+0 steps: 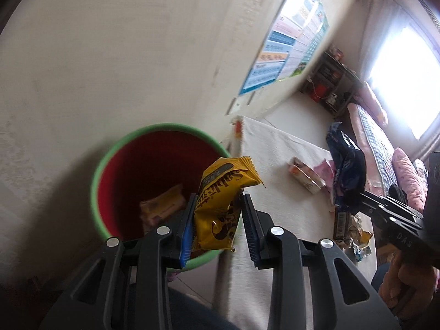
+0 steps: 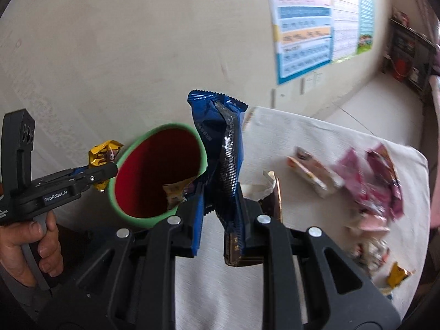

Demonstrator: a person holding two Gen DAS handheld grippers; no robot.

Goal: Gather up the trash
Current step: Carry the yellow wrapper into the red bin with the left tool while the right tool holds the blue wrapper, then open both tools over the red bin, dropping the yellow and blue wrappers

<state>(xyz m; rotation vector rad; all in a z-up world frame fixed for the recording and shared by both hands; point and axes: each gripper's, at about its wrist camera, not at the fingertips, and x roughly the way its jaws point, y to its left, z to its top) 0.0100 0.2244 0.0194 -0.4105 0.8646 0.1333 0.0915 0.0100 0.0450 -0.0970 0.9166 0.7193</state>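
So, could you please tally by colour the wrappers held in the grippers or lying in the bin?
Yellow wrapper, in left gripper: 1
Blue wrapper, in right gripper: 1
Yellowish wrapper, in green bin: 1
Total: 3

The bin [image 2: 158, 170] sits left of the table [image 2: 316, 137]. My two wrappers [image 1: 220, 200] [image 2: 220, 148] hang by it.
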